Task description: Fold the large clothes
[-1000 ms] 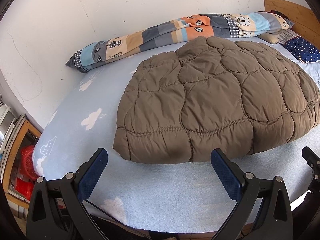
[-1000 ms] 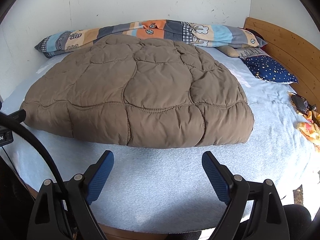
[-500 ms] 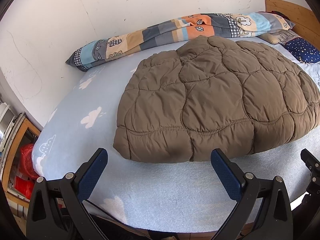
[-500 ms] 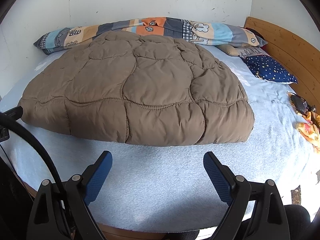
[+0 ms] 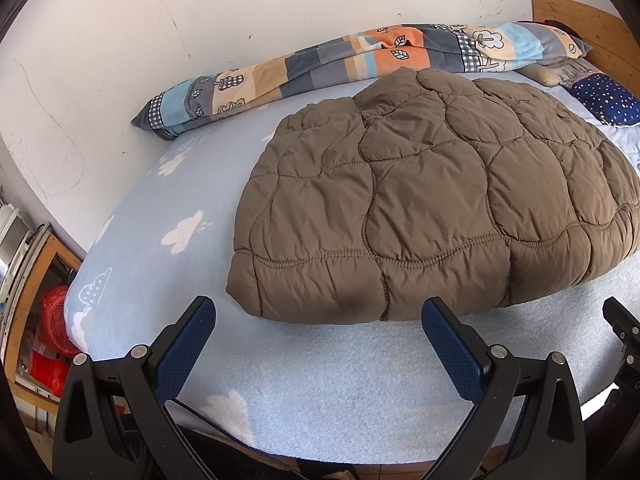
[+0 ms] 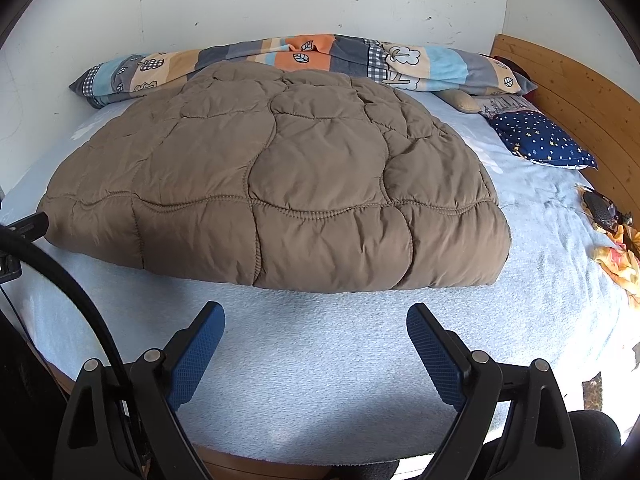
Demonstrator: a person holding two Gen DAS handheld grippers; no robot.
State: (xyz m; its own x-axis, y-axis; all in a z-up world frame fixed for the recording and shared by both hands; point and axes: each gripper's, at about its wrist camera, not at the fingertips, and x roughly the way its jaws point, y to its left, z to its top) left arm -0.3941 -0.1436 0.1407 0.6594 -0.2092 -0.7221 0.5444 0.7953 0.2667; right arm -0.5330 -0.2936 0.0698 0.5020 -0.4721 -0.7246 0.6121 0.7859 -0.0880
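Brown quilted puffer garment (image 5: 432, 208) lying flat on the light-blue cloud-print bedsheet (image 5: 168, 216), roughly mid-bed, near hem bulging toward both cameras. Whether a coat or a padded throw: cannot tell, no sleeves or collar showing. Left gripper (image 5: 318, 334) held low over the sheet just short of the near-left corner, jaws spread wide, nothing between them. Right gripper (image 6: 316, 340) likewise parted and empty, aimed at the middle-right of the same hem (image 6: 280, 240).

Risks from here, as a judgement:

- Thick, springy padding: a shallow bite likely to catch only the slick outer shell, letting the layer slip out mid-lift.
- A bite too deep likely to pinch the sheet along with the hem, dragging bedding up into the fold.
- Uneven lifting between the two sides likely to skew the fold and leave one corner trailing.
- Trapped air and loft likely to make the folded half spring back open unless pressed down.
- Patchwork blanket (image 6: 280, 60) rolled along the wall sits touching or just beside the far edge; a fold carried too far could snag it.
- Star-print pillow (image 6: 540, 140) and small clutter at the right (image 6: 608, 224) lying apart from the garment; a wide sideways swing could still sweep them.
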